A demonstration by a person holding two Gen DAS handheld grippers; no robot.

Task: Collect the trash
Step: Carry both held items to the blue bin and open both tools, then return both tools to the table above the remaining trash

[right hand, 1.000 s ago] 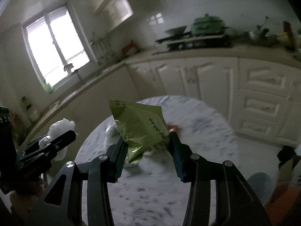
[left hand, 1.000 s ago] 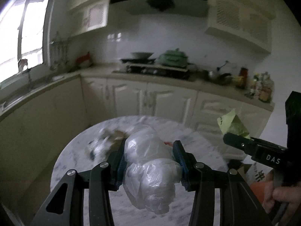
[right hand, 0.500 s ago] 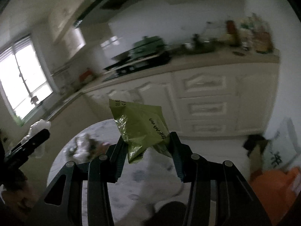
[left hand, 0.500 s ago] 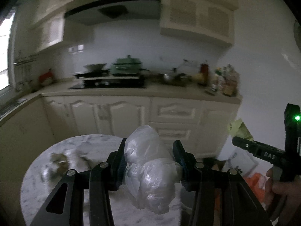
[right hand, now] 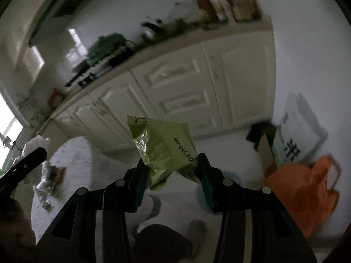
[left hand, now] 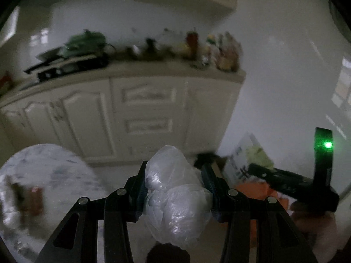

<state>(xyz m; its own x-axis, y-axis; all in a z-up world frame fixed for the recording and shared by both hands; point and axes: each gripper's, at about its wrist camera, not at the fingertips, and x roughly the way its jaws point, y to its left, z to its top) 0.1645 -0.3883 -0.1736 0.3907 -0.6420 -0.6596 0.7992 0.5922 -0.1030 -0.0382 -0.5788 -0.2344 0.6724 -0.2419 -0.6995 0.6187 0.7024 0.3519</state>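
Observation:
My left gripper (left hand: 174,183) is shut on a crumpled clear plastic bag (left hand: 175,199), carried in the air off the right edge of the round marble table (left hand: 54,175). The right gripper (right hand: 171,175) is shut on a green foil snack wrapper (right hand: 164,149) with black print. An orange bag (right hand: 305,192) sits on the floor at the right, by the wall. In the left wrist view the right gripper (left hand: 261,169) shows at the right with the green wrapper (left hand: 258,155) above the orange bag (left hand: 261,188). More trash (right hand: 48,179) lies on the table (right hand: 74,166).
White lower cabinets (left hand: 136,114) run along the back under a counter with a stove (left hand: 72,65), a green pot and bottles (left hand: 219,50). A white printed paper bag (right hand: 294,135) and a cardboard box (right hand: 265,149) stand beside the orange bag. My shoes show on the floor below.
Both grippers have swung right, away from the table, and tilted downward, each keeping its load. The orange bag and paper bag have come into view; the table has slid to the left edge.

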